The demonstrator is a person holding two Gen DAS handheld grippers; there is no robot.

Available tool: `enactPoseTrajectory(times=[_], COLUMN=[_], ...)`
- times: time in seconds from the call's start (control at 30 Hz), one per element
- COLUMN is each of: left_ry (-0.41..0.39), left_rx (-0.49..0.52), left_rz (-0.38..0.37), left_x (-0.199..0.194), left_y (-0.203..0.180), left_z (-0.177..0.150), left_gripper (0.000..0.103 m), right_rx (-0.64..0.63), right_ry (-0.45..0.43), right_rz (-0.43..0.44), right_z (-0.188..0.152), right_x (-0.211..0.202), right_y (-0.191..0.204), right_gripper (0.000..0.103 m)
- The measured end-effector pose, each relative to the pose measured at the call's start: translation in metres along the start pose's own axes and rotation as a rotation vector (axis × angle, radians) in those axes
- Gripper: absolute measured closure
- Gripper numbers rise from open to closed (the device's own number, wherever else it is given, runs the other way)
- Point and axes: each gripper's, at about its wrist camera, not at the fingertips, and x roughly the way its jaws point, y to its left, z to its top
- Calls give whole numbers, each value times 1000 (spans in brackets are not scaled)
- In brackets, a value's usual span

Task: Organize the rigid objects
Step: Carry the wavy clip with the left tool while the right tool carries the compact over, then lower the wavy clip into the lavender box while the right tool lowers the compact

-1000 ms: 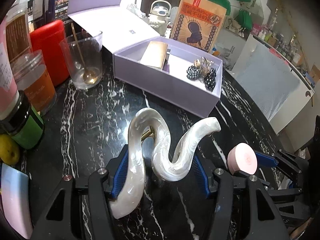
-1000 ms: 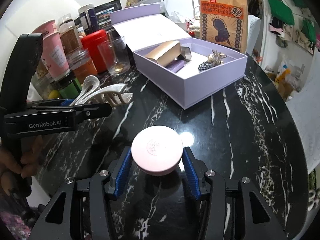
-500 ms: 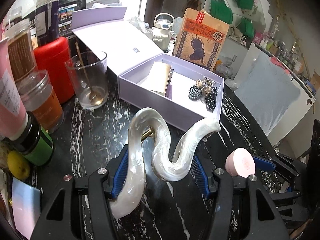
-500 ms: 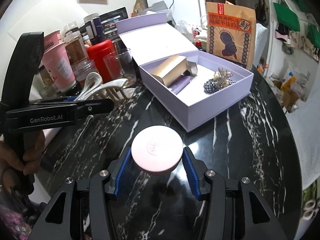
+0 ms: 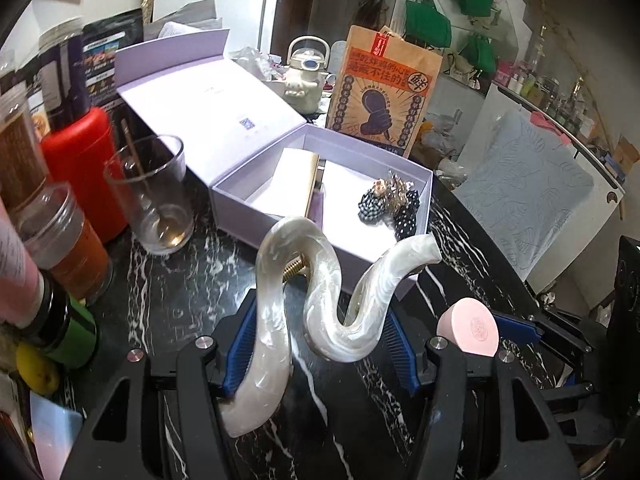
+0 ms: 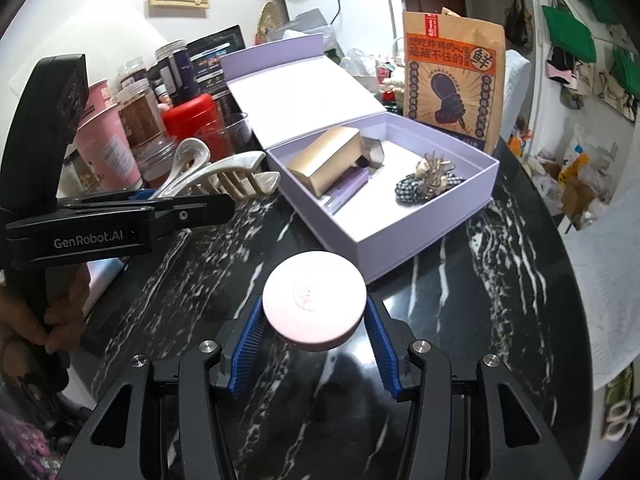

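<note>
The lower end of the pearly hair claw [image 5: 320,300] disappears behind the left gripper [image 5: 320,344] frame, so where it ends is anyone's guess. From the right wrist view, the pink round case [image 6: 314,300] shows only its lid; its underside is hidden. Past the left gripper, the lavender box [image 5: 256,216] near wall covers the bottom of the gold carton [image 5: 298,178]. The patterned scrunchies [image 5: 384,204] and the gold bit on them are too tangled to sort out. Jars [image 5: 36,184] to the left are cut off and blurry.
</note>
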Motion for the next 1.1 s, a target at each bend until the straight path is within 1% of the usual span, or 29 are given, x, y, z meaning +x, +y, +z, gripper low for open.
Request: enactPoseTrajectory(times=[0.5, 0.77, 1.1], left_ry=[-37, -41, -66], left_rx=[35, 54, 94], left_rz=[-22, -35, -42], left_x=[10, 22, 33], left_y=[-12, -18, -30], left_z=[37, 56, 86], left_gripper=[45, 45, 45], right_rx=[26, 17, -3], right_ry=[-49, -70, -94], right_rz=[-20, -37, -48], right_z=[28, 45, 72], right_x=[-6, -6, -3], right_y=[-23, -36, -55], right_gripper=[53, 53, 53])
